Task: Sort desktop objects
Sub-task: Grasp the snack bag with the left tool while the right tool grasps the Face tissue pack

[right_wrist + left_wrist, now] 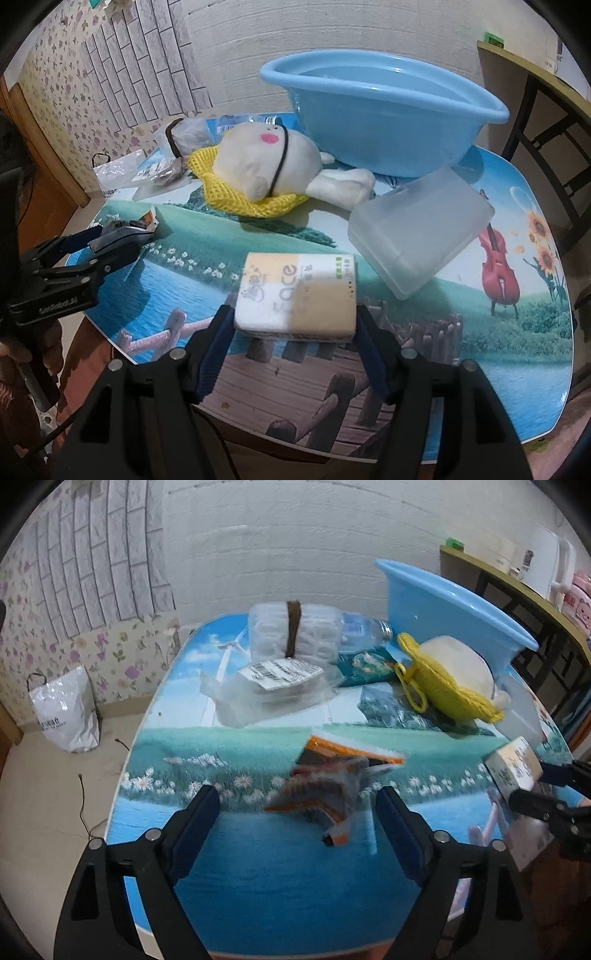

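Left wrist view: the left gripper stands with jaws released around a blurred orange snack packet at lower centre; a drop seems under way.

Right wrist view: the right gripper has its jaws against a tissue pack, seemingly grasping; next comes carrying it toward the blue basin, upper centre.

The tissue pack, low in the middle of the right wrist view, reads "Face". Its small green print is too blurred to read. The barcode label on the clear packet and the white bag's print seem illegible.
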The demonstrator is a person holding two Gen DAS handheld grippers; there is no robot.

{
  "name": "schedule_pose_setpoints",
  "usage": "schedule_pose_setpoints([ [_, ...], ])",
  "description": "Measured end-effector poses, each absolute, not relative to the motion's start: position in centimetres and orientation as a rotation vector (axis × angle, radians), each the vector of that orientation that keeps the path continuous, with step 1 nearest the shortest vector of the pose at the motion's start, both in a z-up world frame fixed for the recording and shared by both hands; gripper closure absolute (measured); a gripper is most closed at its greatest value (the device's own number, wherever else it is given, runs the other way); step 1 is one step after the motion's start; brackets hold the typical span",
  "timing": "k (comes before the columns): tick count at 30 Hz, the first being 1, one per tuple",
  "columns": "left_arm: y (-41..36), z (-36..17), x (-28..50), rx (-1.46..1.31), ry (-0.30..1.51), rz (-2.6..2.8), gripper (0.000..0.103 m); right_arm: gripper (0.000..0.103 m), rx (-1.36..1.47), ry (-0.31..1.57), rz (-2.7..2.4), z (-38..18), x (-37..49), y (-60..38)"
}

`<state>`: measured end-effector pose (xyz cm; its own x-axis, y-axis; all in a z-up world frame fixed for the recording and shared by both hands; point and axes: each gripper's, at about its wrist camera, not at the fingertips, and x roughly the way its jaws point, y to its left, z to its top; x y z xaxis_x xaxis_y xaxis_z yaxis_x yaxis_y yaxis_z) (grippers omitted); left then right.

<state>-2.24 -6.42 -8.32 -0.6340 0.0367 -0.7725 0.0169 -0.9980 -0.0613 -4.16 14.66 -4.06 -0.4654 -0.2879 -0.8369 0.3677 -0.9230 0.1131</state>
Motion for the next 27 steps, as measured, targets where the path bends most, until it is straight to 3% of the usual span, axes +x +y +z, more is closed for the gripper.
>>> schedule_pose_setpoints([
  [5, -6.0, -8.4, -2.3, -1.310, -0.092, 2.806, 0.015, 0.029, 1.323, 0.149, -2.412, -4.2, -4.2, 14.0],
  [6, -5.9, -8.3, -2.2, -1.292, -0.096, 2.795, 0.027, 0.029, 1.316, 0.154, -2.412, -4.2, -4.2, 13.9],
  [7, -5.7, -8.2, -2.0, -1.269, -0.083, 2.789, 0.051, 0.028, 1.309, 0.158, -2.411, -4.2, -4.2, 13.8],
  [9, -5.4, -8.2, -1.8, -1.264, -0.021, 2.797, 0.060, 0.026, 1.294, 0.164, -2.413, -4.3, -4.1, 13.6],
  [11, -5.3, -8.1, -1.5, -1.255, -0.038, 2.771, 0.063, 0.024, 1.276, 0.177, -2.416, -4.3, -3.9, 13.5],
  [20, -4.2, -7.6, 0.9, -1.300, -0.052, 2.702, 0.060, 0.021, 1.209, 0.192, -2.421, -4.5, -3.6, 14.0],
  [25, -3.1, -7.7, 1.8, -1.308, -0.006, 2.658, 0.034, 0.019, 1.188, 0.190, -2.428, -4.5, -3.5, 14.1],
  [27, -2.9, -7.8, 1.7, -1.314, 0.015, 2.667, 0.032, 0.019, 1.183, 0.191, -2.429, -4.5, -3.5, 14.1],
])
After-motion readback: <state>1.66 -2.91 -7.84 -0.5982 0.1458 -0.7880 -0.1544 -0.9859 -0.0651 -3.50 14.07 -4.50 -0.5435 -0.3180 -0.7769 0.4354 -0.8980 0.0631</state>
